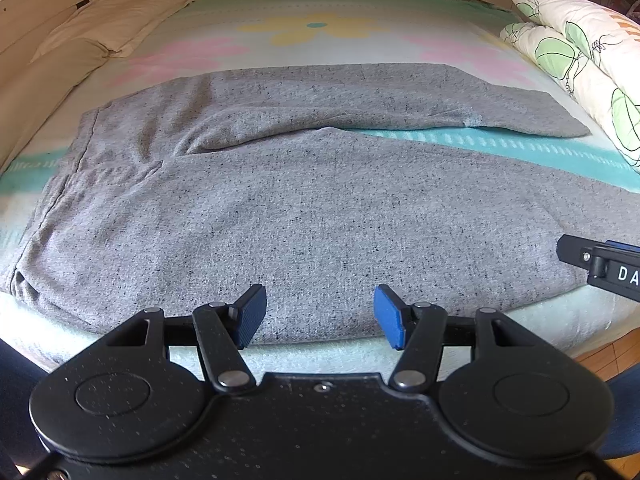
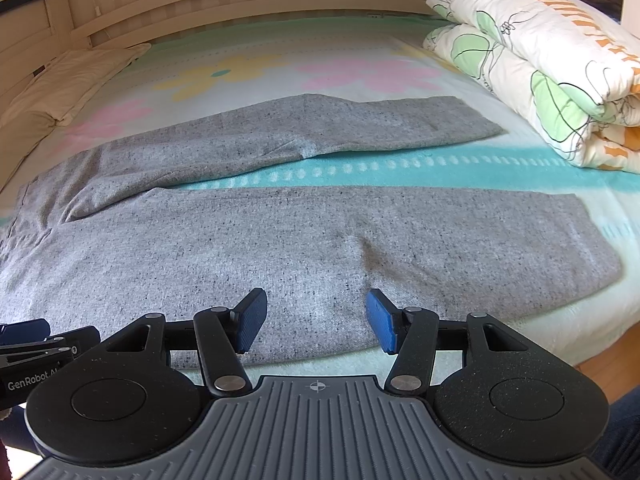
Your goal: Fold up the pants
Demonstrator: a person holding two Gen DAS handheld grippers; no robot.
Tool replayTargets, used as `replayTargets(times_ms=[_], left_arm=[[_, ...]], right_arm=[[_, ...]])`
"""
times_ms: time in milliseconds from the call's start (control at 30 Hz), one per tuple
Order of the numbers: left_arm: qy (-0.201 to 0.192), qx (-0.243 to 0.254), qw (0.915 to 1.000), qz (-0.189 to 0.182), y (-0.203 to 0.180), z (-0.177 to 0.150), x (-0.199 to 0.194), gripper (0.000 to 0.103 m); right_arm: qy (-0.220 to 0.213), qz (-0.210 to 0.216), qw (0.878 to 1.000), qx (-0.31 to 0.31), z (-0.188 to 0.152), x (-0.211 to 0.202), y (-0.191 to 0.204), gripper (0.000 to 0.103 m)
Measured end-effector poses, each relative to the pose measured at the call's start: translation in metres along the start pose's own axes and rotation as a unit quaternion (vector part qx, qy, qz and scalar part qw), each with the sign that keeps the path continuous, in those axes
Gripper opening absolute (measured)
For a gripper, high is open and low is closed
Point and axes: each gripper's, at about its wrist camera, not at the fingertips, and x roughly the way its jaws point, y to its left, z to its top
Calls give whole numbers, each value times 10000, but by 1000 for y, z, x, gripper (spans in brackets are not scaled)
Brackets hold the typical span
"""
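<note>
Pants: your grey sweatpants (image 1: pixel 304 208) lie flat on the bed (image 1: pixel 320 12), legs splayed | left claw (image 1: pixel 320 316) released above their near edge | right claw (image 2: pixel 317 320) likewise, nothing gripped.

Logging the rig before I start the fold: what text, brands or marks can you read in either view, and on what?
"DA", cut off by the frame edge: on the right gripper, seen from the left wrist.
"GenRobot.AI": on the left gripper, seen from the right wrist.
No text on the pants or duvet.

Grey pants (image 2: pixel 304 248) flat, legs apart
</note>
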Motion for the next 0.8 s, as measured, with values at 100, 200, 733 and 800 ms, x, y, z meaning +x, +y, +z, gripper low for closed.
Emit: replayTargets(times_ms=[100, 200, 733, 800], left_arm=[[15, 12, 10000, 36, 1, -1, 0, 62], [37, 9, 10000, 61, 2, -1, 1, 62], [260, 162, 9992, 243, 7, 3, 3, 62], [312, 41, 9994, 120, 12, 10, 2, 62]], right_arm=[[-10, 4, 10000, -17, 0, 0, 0, 53], [-27, -20, 10000, -21, 0, 0, 1, 53], [-207, -433, 9978, -448, 1, -5, 16, 54], [-196, -324, 9984, -430, 3, -6, 18, 54]])
